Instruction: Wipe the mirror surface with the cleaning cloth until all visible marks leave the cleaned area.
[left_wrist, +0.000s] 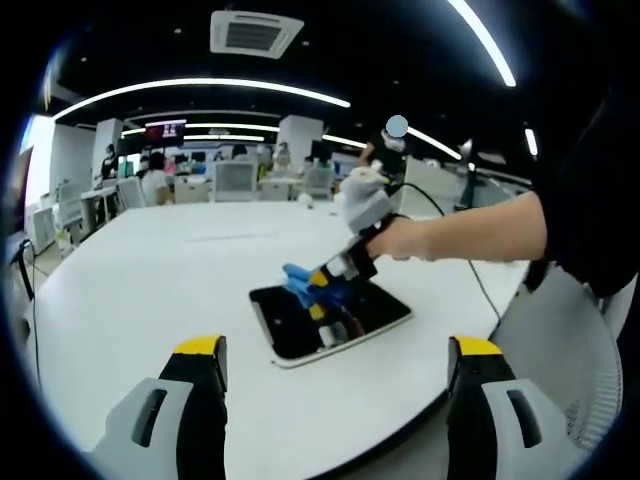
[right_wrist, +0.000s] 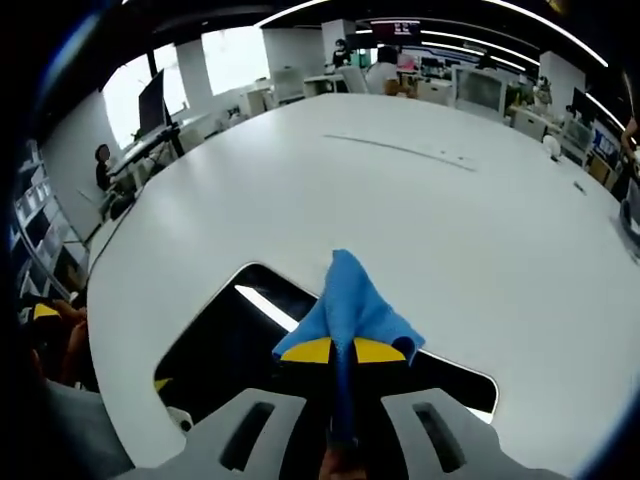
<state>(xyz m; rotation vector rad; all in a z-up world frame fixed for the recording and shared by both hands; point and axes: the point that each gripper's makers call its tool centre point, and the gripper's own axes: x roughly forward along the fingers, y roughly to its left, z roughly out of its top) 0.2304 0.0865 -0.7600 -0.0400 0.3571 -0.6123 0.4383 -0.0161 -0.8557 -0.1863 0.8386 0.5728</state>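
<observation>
A dark rectangular mirror (left_wrist: 295, 325) with a white rim lies flat on the white table (left_wrist: 150, 270). In the left gripper view a person's hand holds my right gripper (left_wrist: 340, 272) down over the mirror's far part, with a blue cloth (left_wrist: 303, 279) in its tip. My left gripper (left_wrist: 338, 352) hovers in front of the mirror, open and holding nothing. In the right gripper view my right gripper (right_wrist: 343, 351) is shut on the blue cloth (right_wrist: 350, 300), which lies bunched on the mirror (right_wrist: 220, 345). The glass reflects the ceiling lights.
The table (right_wrist: 450, 220) stretches wide and bare beyond the mirror. A white mesh chair back (left_wrist: 570, 340) stands at the table's right edge. A cable (left_wrist: 450, 215) trails from the right gripper. Desks, monitors and people fill the far background.
</observation>
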